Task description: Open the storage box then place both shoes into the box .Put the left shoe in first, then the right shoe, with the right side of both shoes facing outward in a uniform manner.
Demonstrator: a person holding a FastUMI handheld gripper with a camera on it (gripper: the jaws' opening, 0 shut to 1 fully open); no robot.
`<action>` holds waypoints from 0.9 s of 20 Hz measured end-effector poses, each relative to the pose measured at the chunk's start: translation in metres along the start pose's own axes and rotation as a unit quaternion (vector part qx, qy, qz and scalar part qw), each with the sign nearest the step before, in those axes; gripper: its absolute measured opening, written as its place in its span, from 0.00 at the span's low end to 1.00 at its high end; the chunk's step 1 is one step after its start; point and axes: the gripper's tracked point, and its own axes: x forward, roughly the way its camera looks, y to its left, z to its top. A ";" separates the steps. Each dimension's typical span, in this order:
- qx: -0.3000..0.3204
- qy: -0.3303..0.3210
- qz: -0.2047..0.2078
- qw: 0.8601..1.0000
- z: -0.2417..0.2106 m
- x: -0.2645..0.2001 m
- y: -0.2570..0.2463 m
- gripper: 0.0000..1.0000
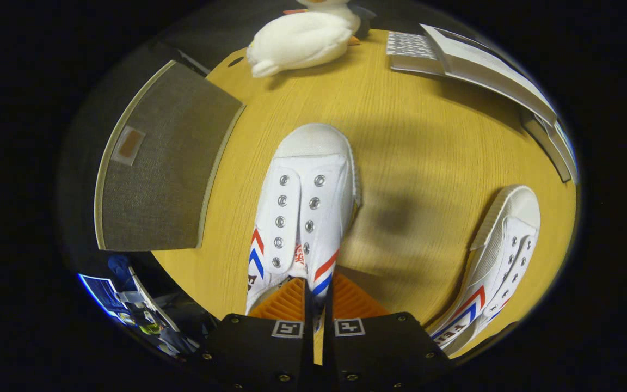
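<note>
A white canvas shoe [305, 201] with red and blue stripes hangs between my fingers, its toe pointing away from me. My gripper [318, 291] is shut on the shoe's right side wall near the opening. The shoe looks lifted, and its shadow falls on the wooden table [400, 136] to its right. The second matching shoe [501, 256] lies on the table to the right of my fingers, toe pointing away. The grey fabric storage box [166, 163] stands left of the held shoe at the table's edge, and I see its flat top with a small label.
A white plush duck [302, 38] lies at the far side of the table. Printed sheets and booklets [477, 65] sit stacked at the far right. Below the box, the table's left edge drops off to clutter on the floor [128, 305].
</note>
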 end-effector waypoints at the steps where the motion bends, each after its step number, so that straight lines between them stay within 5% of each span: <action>1: -0.010 -0.003 -0.004 1.000 0.002 -0.005 0.001 0.06; 18: -0.019 -0.066 0.074 0.995 0.054 -0.106 0.031 0.06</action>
